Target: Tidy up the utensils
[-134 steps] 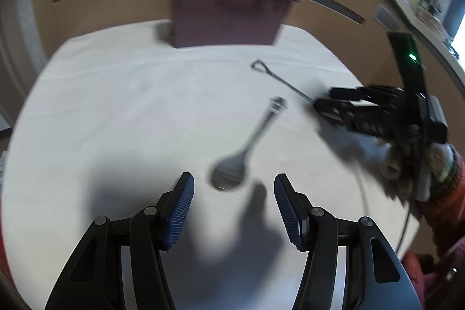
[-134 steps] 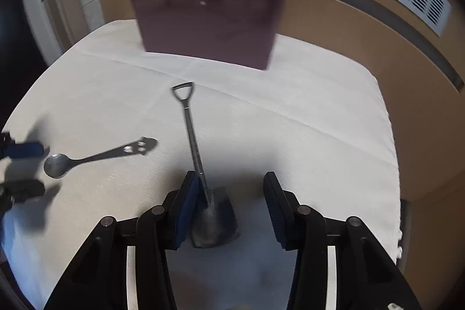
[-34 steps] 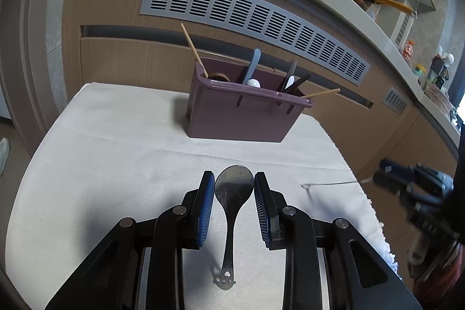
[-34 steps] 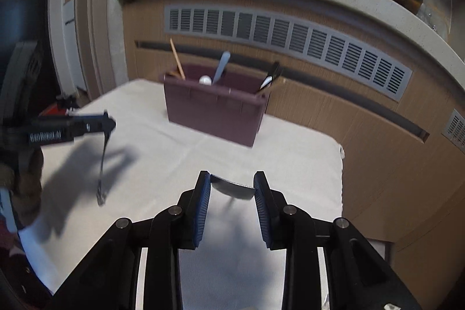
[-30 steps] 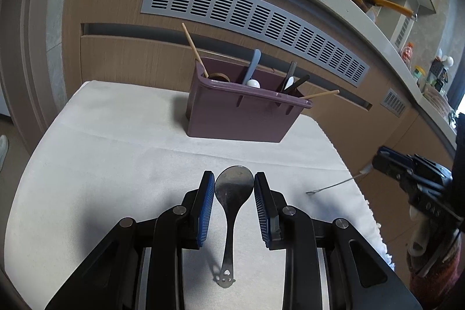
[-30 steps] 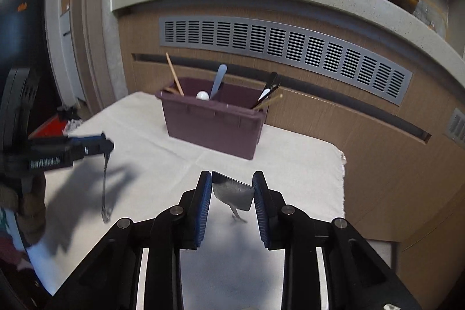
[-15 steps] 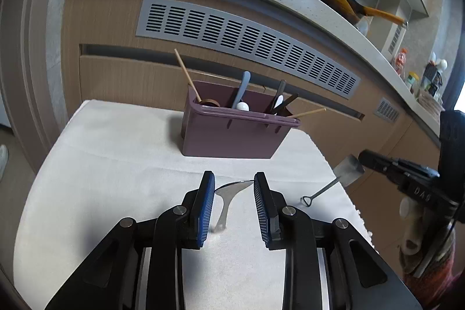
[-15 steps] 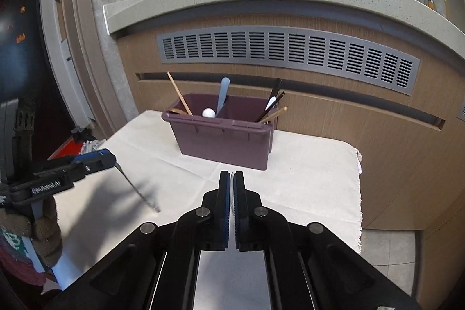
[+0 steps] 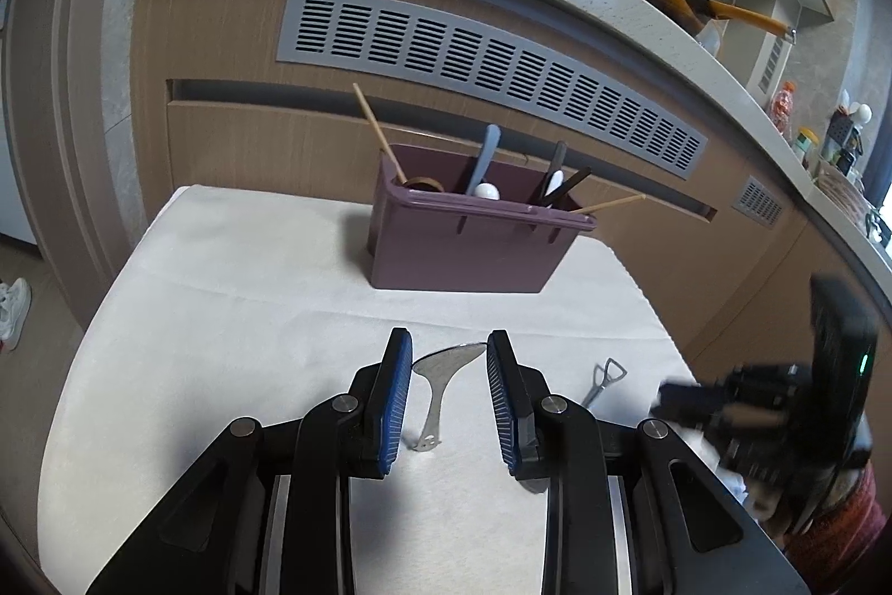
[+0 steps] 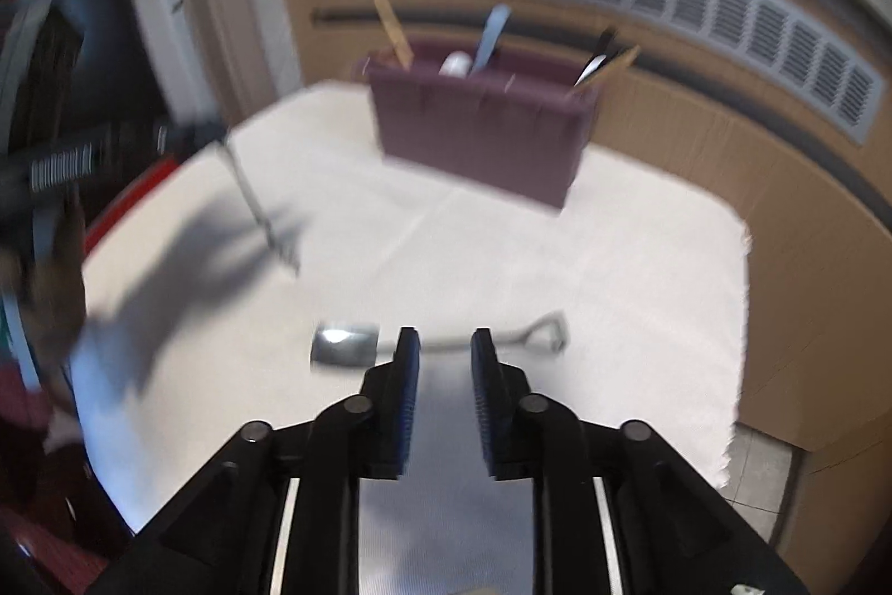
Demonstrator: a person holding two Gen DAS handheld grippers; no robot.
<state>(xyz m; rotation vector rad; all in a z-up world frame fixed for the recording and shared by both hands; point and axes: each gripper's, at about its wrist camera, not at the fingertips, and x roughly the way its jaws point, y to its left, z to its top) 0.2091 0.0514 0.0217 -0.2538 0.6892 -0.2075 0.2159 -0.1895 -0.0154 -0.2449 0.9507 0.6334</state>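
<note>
the left gripper [image 9: 449, 352], black with ribbed blue pads, clamps the thin bowl of a steel spoon [image 9: 440, 375] edge-on; the flat handle hangs down from the pads, its cut-out end above the cloth. the right gripper [image 10: 444, 352] is of the same make, its jaws are opening and nothing sits between them. just beyond its tips a small shovel-shaped steel spoon [image 10: 345, 344] lies flat on the cloth, square shiny blade to the left, thin shaft running right behind the pads to a triangular loop grip; this view is blurred. in the left wrist view that loop grip [image 9: 607, 372] shows to the right of the left gripper, on the cloth near the table's right edge.

the table is covered by a white woven cloth [image 9: 251, 316]. at its far side stands a rectangular plum plastic utensil holder [image 9: 474, 243] with slotted dividers, holding wooden chopsticks, a pale blue handle, a white spoon and dark handles. behind it is a wood-grain panel with a grey slotted vent [image 9: 490, 71].
</note>
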